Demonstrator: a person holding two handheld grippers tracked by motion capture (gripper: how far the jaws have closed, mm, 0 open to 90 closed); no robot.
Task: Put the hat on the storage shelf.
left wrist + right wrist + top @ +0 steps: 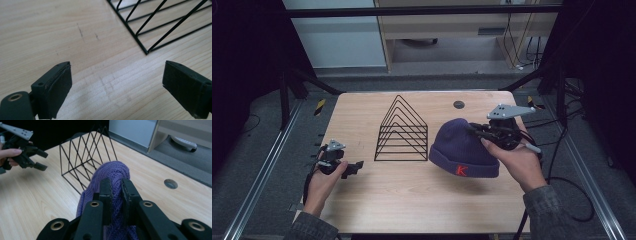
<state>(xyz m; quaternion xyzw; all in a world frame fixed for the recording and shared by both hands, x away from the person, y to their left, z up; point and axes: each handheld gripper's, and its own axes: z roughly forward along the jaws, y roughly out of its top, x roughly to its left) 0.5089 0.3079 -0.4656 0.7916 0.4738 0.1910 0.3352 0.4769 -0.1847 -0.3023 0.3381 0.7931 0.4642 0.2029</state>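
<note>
A purple knit beanie (462, 145) with a red K on its cuff hangs just above the wooden table, right of the middle. My right gripper (476, 131) is shut on the hat's knit top; in the right gripper view the two black jaws pinch a fold of the purple beanie (112, 173). A black wire rack (402, 131) of triangular dividers stands at the table's centre. My left gripper (357, 166) rests low near the left edge, open, with nothing between its jaws. The left gripper view has the left gripper (116, 82) over bare wood, the wire rack's (147, 51) corner just ahead.
A round grommet hole (459, 104) sits in the table (412, 195) behind the hat. Metal frame rails run along both sides of the table. Cables trail from the right gripper over the right edge. A cabinet stands on the floor beyond the far edge.
</note>
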